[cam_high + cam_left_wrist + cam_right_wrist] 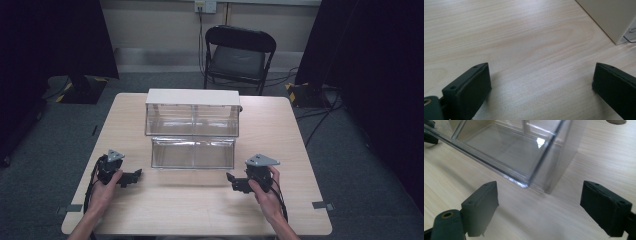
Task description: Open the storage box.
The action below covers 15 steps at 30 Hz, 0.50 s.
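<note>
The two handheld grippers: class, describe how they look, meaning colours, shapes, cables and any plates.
Both the left gripper and the right gripper are black, each with two blocky, flat-faced jaws bearing small screw holes. A grey three-cornered plate tops each, and black cables trail back along the person's bare forearms.

We are seeing a left gripper (pixel 131 178) and a right gripper (pixel 234 182) that are both showing as matte black, blocky bodies. Each is carrying a grey three-cornered plate at its 12 o'clock edge, and black cables are trailing from each toward 6 o'clock along the forearms, which are showing bare, with no sleeves. In the gripper views we are seeing flat rectangular black jaws, each showing two small screw holes along its upper edge.
</note>
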Motion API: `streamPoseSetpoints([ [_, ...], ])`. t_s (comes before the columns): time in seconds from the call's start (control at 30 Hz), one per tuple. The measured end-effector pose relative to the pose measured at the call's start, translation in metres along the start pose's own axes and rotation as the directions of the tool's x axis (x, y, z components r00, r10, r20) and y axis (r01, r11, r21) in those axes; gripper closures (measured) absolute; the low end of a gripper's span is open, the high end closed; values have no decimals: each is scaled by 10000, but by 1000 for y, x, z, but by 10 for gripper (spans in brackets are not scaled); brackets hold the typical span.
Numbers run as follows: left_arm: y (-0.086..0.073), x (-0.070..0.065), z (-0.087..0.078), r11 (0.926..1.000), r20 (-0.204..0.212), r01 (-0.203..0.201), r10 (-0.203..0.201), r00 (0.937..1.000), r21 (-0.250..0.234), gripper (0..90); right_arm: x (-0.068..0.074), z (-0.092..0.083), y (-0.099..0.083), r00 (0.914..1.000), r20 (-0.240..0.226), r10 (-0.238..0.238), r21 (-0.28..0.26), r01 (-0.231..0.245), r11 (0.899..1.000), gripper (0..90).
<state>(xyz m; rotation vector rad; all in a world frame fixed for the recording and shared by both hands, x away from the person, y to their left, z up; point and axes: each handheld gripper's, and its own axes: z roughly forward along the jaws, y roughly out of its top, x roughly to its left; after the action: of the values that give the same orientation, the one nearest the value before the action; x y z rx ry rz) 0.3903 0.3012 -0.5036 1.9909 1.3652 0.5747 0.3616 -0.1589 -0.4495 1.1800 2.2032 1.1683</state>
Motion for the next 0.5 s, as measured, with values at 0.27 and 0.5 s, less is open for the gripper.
streamPoseSetpoints([
  [0.27, 0, 0, 0, 10000, -27, -2, 2, 10000, -1, 15, 13, 22, 9, 9995, -189, -260, 194, 263, 9995, 141],
  [0.5, 0, 0, 0, 10000, -4, 6, -6, 10000, 8, 13, 16, 35, 9, 9994, -273, -192, 217, 198, 9996, 141],
])
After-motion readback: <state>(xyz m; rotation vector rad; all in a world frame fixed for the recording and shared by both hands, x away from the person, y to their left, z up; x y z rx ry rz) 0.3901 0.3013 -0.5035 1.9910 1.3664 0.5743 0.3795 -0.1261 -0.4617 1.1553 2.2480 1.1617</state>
